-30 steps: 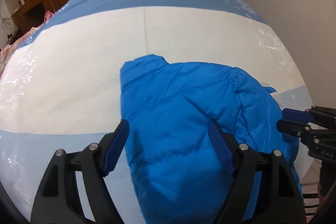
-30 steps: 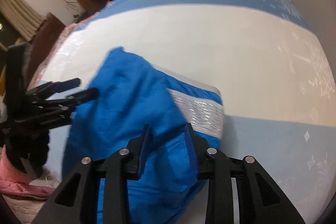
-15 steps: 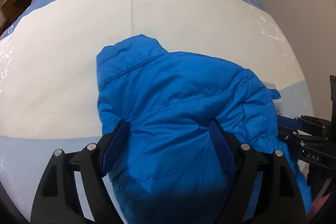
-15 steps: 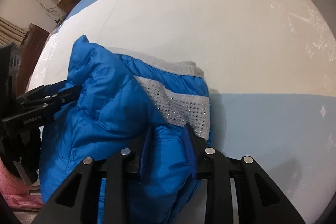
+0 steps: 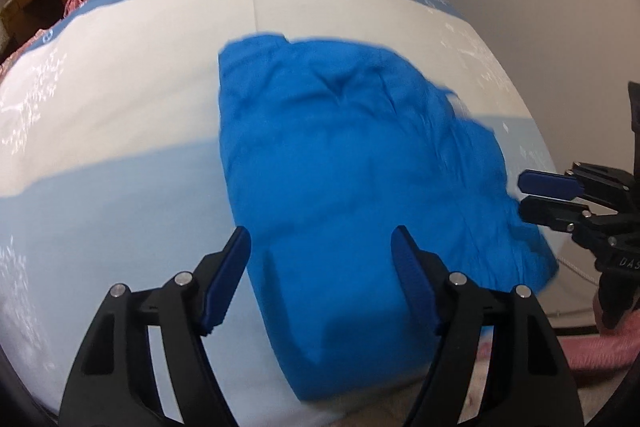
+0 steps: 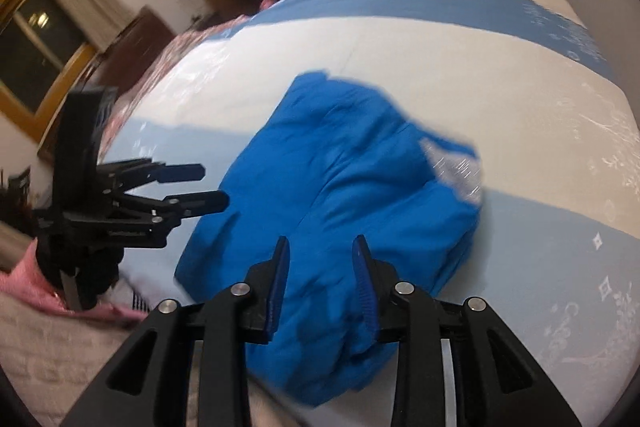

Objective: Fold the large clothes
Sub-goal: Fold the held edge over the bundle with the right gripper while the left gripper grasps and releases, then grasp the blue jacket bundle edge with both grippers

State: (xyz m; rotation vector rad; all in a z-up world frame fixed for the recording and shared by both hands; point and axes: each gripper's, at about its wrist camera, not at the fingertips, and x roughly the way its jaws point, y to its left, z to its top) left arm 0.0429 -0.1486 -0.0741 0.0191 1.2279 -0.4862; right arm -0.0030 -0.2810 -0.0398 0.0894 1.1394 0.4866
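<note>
The bed (image 5: 120, 107) bears a jacket (image 5: 340, 167); right view shows its silver band (image 6: 456, 167); left tongs (image 5: 320, 267) closing, right tongs (image 6: 320, 267) opening, both empty.

blue jacket (image 6: 344, 211) motion-blurred; its near hem hidden behind right hand-held gripper (image 6: 320, 279).

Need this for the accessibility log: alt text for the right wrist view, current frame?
A folded blue puffy jacket lies on a bed covered in blue and white stripes, a silvery band showing at its right edge. The right gripper hangs over its near end, fingers apart with nothing pinched; the left gripper sits beside the jacket's left edge, jaws closing on nothing. The picture is motion-blurred.
</note>
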